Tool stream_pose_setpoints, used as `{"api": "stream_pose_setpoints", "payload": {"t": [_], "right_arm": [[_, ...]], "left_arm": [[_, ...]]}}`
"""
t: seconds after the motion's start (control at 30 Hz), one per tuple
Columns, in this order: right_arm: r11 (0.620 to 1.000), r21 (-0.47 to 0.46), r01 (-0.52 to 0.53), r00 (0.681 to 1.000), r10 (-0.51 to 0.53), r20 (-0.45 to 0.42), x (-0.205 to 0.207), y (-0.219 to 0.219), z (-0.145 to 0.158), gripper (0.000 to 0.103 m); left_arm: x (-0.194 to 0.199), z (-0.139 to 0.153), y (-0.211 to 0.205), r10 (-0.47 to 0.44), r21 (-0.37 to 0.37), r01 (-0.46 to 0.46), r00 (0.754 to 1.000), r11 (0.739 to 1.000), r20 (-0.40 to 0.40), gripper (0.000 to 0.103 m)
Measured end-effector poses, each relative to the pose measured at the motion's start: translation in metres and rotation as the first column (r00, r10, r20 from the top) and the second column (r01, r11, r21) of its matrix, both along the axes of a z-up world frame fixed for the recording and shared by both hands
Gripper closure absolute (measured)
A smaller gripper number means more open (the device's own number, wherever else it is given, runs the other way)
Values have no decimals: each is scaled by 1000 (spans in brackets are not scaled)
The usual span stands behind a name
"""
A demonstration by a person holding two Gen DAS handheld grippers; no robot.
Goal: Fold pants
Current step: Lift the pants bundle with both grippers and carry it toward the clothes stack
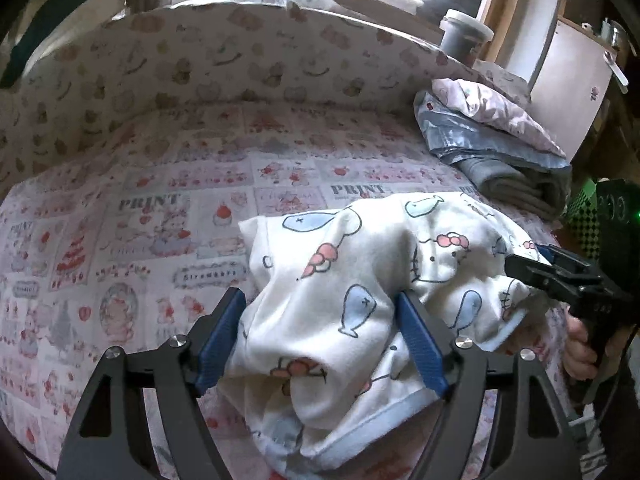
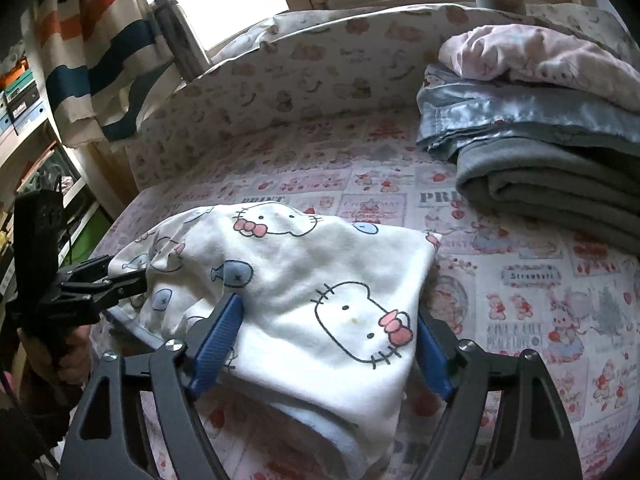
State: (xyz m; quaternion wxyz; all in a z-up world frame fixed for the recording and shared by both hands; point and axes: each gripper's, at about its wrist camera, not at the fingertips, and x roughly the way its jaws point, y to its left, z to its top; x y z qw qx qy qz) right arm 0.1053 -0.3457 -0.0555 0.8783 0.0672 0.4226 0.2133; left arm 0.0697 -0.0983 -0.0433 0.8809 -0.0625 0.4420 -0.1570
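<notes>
Left wrist view. Jaws of the left gripper [image 1: 320, 336]: spread wide, blue pads either side of a bunched ridge of the pants [image 1: 360, 280]; the cloth lies between the pads and brushes them, but is not pinched. Right gripper [image 1: 532, 268]: seen from the side at the right edge, at the far end of the same garment, held in a hand [image 1: 580, 348]; its jaw state cannot be told here. Pants: white, printed with cats and blue fish, lying on the bed [image 1: 140, 220], which has a patterned sheet. Containers: one lidded tub [image 1: 464, 36] on the ledge behind; contents not visible.

Right wrist view. Jaws of the right gripper [image 2: 332, 344]: spread, straddling the folded end of the pants [image 2: 320, 280] without pressing it. Left gripper [image 2: 120, 280]: at the left edge against the cloth's rumpled end; jaw state not clear from this side. Stack of folded garments [image 2: 540, 128]: grey, pale blue and pink, at the far right of the bed [image 2: 540, 280], well apart from the pants.

Progress, judged: the pants are doubled into a compact bundle with layered edges near the camera. The left end is bunched and wants smoothing; placing on the stack probably remains.
</notes>
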Motion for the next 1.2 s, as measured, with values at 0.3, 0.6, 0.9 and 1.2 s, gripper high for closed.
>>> {"api": "stream_pose_setpoints", "payload": {"t": [0.3,0.6,0.9,1.2], "right_arm": [[998,-60,-36,999,37,20,-4,17,2,73],[996,-84,-20,996,27,85,-14,19,13,85],[999,-43,7,974,3,227,-29,7,69,85],[986,-69,150,911,-111,398,-22,-35,134,85]], "left_arm": [[-9,7,-24,-71,54,68,996,996,51,83],[-19,24,-24,-70,58,63,989,996,129,88],[-19,73,-25,-68,20,65,968,998,243,88],[15,135,-80,-108,24,108,903,994,416,88]]}}
